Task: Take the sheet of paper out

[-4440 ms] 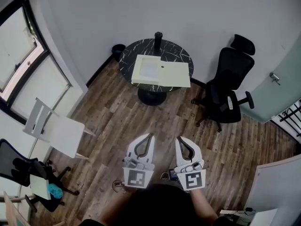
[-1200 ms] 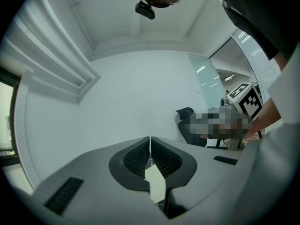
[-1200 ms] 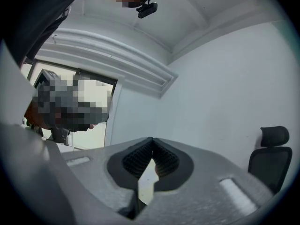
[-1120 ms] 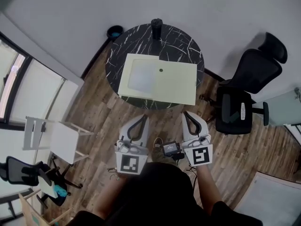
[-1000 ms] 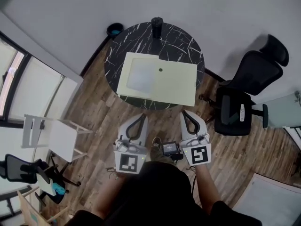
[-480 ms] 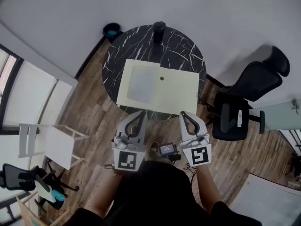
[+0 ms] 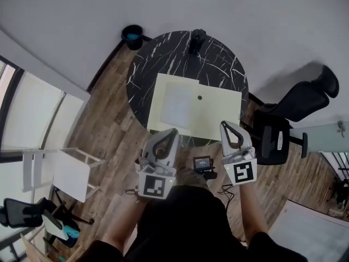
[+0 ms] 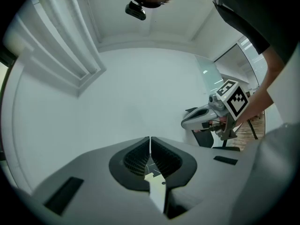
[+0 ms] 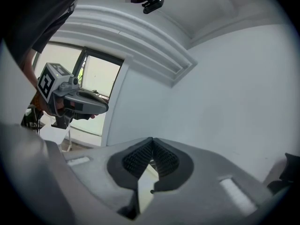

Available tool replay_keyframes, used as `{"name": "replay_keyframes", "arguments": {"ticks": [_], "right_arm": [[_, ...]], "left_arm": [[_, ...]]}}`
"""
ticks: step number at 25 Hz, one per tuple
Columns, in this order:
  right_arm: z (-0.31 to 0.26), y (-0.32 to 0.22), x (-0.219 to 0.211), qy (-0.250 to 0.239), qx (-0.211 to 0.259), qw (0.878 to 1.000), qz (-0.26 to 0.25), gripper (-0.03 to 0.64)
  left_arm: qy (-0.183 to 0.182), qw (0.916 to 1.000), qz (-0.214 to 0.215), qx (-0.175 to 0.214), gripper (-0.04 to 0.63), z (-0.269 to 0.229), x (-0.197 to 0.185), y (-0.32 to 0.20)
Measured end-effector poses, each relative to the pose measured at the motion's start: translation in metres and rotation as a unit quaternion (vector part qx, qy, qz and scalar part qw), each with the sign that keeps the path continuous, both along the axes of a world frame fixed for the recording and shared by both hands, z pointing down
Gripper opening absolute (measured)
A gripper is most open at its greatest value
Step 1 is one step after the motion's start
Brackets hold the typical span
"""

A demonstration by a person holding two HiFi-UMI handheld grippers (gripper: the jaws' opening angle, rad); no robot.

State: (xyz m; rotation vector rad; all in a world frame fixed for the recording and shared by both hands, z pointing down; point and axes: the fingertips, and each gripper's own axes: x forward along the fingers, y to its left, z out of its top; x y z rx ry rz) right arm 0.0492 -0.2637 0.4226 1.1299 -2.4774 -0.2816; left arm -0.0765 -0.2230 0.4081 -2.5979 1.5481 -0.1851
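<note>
Round black marble table [image 7: 163, 59] on wood floor [image 7: 109, 130], office chair [image 7: 283, 132] at right | sheet of paper [image 7: 177, 103] lies in yellow folder [image 7: 221, 113] on top | my left gripper [image 7: 172, 131] and right gripper [image 7: 224, 124] at near edge, both jaws pressed together, empty

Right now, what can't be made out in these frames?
- Head view: whether the paler patch is a sheet inside the folder or on it; too small.
- Head view: what the dark object on the table is; too small.
- Gripper views: nearly all of table and folder, hidden behind the shut left gripper and right gripper themselves.
</note>
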Motion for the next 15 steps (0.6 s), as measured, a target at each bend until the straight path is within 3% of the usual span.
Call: {"name": "replay_keyframes", "arguments": {"ticks": [6,15], "right_arm": [[0.031,-0.031,-0.026,0.05,-0.038,0.996,-0.059,-0.002],[0.154,-0.081,-0.029,0.145,-0.103,0.974,-0.143,0.0]], "left_arm": [[-0.01,0.9999,-0.009,0.003,0.008,0.005,-0.024,-0.018],[-0.014,0.9977,-0.039,-0.054,0.008,0.035,-0.019,-0.024]]}}
